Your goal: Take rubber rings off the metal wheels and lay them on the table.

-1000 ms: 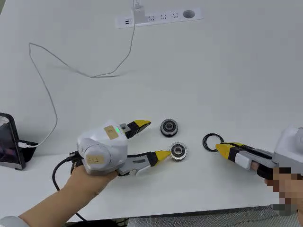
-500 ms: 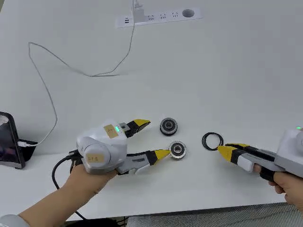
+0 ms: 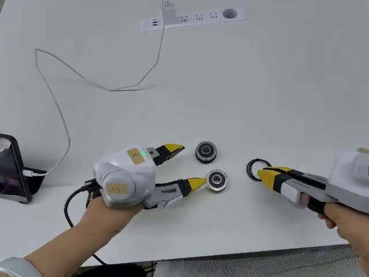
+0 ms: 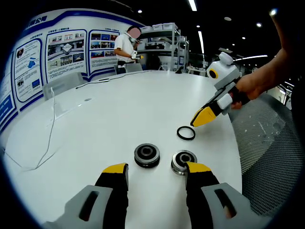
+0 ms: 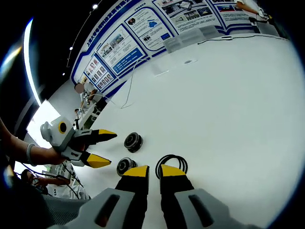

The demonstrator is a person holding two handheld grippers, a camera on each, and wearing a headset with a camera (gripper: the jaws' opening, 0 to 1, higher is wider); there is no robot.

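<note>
Two small metal wheels lie near the table's front: the far wheel point(image 3: 206, 152) point(image 4: 147, 155) point(image 5: 133, 141) has a black rim, the near wheel point(image 3: 217, 180) point(image 4: 183, 161) point(image 5: 126, 166) shows a silver rim. Black rubber rings point(image 3: 258, 169) point(image 4: 186, 133) point(image 5: 171, 162) lie flat and overlapping to their right. My left gripper point(image 3: 185, 167) point(image 4: 156, 169) is open just left of the wheels, its near tip almost touching the silver wheel. The right gripper point(image 3: 266, 173) point(image 5: 155, 171) is shut on nothing, with its tip at the rings' near edge.
A white power strip point(image 3: 196, 19) lies at the table's far edge, and a thin cable point(image 3: 63, 133) trails from it across the left side. A dark device point(image 3: 11, 170) stands at the left edge. The table's front edge runs just below both hands.
The right gripper has slid a little left and forward, so its tip now sits beside the rings. The left gripper and both wheels have barely moved.
</note>
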